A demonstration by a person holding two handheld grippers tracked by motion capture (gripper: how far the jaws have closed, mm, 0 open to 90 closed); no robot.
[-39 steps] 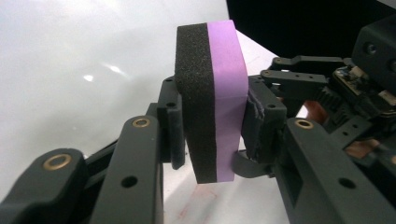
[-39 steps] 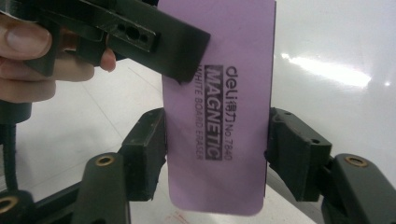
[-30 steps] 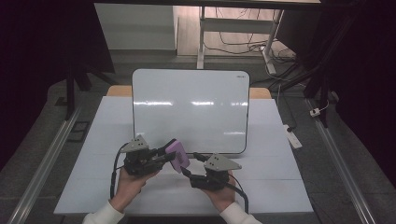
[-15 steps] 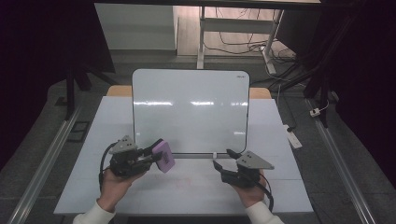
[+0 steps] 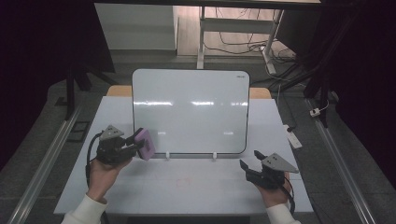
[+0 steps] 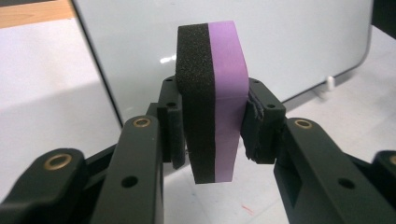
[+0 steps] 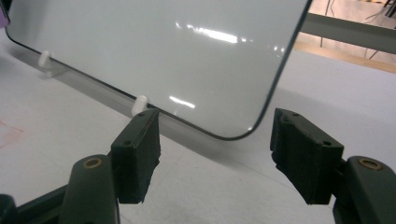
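A white board (image 5: 189, 112) stands propped on the table, leaning on small white pegs (image 5: 167, 154). My left gripper (image 5: 136, 145) is at the board's lower left corner, shut on a block eraser (image 5: 145, 143) with a purple side and a black foam side. In the left gripper view the eraser (image 6: 212, 107) stands upright between the pads, with the board (image 6: 289, 42) behind it. My right gripper (image 5: 246, 169) hovers below the board's lower right corner, open and holding nothing. In the right gripper view its jaws (image 7: 215, 140) frame that corner of the board (image 7: 163, 46).
The white table (image 5: 140, 200) carries a faint red square mark (image 5: 182, 182) near the front middle. A small white device (image 5: 293, 136) lies at the table's right edge. Metal rails run along both sides, and desk legs and cables lie behind.
The two hands have moved apart from the front middle. The left one went left with the eraser, and the right one went right toward the board's lower right corner.
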